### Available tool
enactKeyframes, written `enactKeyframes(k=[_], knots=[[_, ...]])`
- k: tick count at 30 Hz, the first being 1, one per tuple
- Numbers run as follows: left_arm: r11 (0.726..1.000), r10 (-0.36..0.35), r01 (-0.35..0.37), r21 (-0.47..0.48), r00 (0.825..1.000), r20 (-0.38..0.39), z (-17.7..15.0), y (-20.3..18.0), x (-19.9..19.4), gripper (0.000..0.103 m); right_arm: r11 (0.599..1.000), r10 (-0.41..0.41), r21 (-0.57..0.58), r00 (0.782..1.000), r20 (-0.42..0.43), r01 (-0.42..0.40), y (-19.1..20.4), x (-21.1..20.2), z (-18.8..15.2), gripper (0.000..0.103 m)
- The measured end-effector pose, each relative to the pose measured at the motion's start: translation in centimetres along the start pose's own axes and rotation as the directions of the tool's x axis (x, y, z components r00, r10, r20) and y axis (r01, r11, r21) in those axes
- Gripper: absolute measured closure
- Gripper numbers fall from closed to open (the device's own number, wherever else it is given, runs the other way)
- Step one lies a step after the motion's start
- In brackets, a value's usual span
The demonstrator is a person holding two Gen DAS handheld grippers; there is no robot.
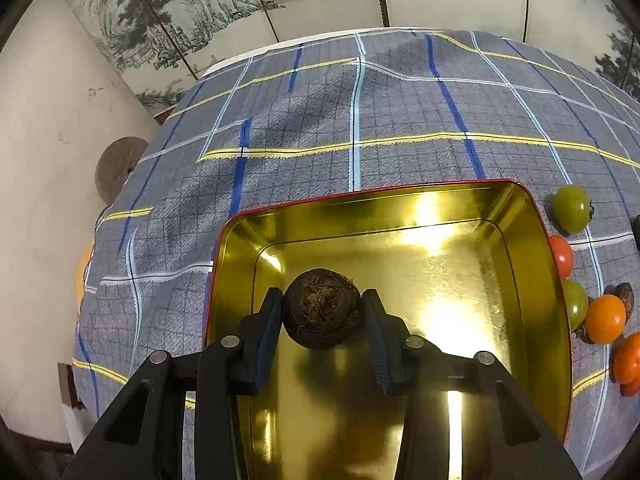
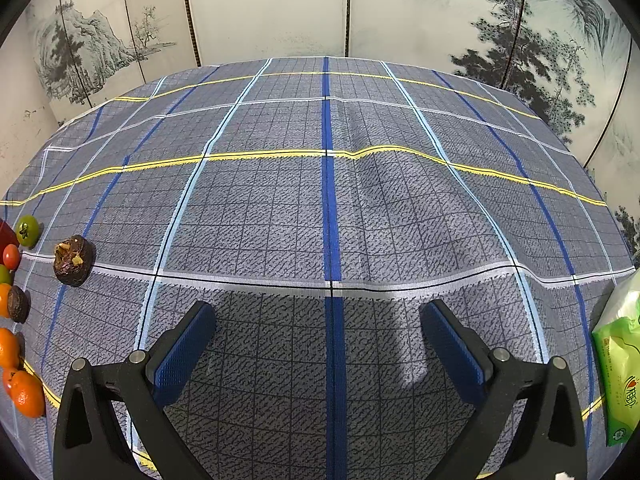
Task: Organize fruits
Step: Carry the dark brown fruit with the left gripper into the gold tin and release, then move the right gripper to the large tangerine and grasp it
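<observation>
The left gripper (image 1: 322, 304) pinches a dark brown, wrinkled round fruit (image 1: 321, 308) between its two blue pads (image 1: 267, 332), one pad pressed on each side of it. The fruit hangs over the near left part of a gold tin (image 1: 440, 272) with a red rim; whether it touches the tin floor cannot be told. The tin lies directly ahead of and beneath this gripper on a grey checked cloth (image 1: 304, 120). To the right of the tin, outside its wall, lie more fruits: a green tomato (image 1: 571, 209) farthest ahead, a red tomato (image 1: 562, 256) against the rim, a second green one (image 1: 575, 304) behind it, an orange fruit (image 1: 605, 319) just beside that, and further orange ones at the picture's edge. The right gripper (image 2: 318, 340) stands spread wide over bare cloth with nothing between its pads. Far to its left sits a brown fruit with a torn top (image 2: 74, 260), apart from the others. Beyond it, at the left edge, lies a column of fruits: a green tomato (image 2: 28, 231), a red one (image 2: 11, 257), a small dark fruit (image 2: 18, 303) and oranges (image 2: 26, 394). A green packet (image 2: 618, 360) lies to the right of this gripper.
</observation>
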State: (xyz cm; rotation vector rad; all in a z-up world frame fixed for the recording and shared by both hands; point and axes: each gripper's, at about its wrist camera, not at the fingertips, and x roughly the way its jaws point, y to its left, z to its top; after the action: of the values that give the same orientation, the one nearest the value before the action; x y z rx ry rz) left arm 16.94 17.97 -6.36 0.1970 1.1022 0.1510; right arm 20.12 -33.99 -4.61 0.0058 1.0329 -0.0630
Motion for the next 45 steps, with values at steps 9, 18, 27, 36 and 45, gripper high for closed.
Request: enactKeyframes(k=[9,18,27,36,45], knots=[[1.000,0.003,-0.003,-0.021,1.000,-0.014,0.4,0.5,1.1,0.061,1.000,0.000,0.000,1.000,0.000,0.000,0.0,0.0,0.0,0.000],[1.000,0.023,-0.024,-0.019,0.999,-0.023,0.6,0.6,1.9,0.061,1.000,0.000,0.000,1.000,0.000,0.000,0.0,0.0,0.0,0.000],[1.000,0.010,-0.009,-0.028,1.000,0.027,0.4,1.1,0.8,0.043,1.000,-0.001,0.000,1.000,0.000,0.001,0.0,0.0,0.0,0.000],[0.982,-0.133,0.152,-0.109,0.977,0.168,-1.9,0.6,-4.8,0.038,1.000,-0.001,-0.001,1.000,0.000,0.001,0.0,0.0,0.0,0.000],[0.940,-0.269,0.318,-0.126,0.914,0.305,-6.9,-2.6,-10.9,0.034,1.000,-0.001,-0.001,1.000,0.001,0.001,0.0,0.0,0.0,0.000]])
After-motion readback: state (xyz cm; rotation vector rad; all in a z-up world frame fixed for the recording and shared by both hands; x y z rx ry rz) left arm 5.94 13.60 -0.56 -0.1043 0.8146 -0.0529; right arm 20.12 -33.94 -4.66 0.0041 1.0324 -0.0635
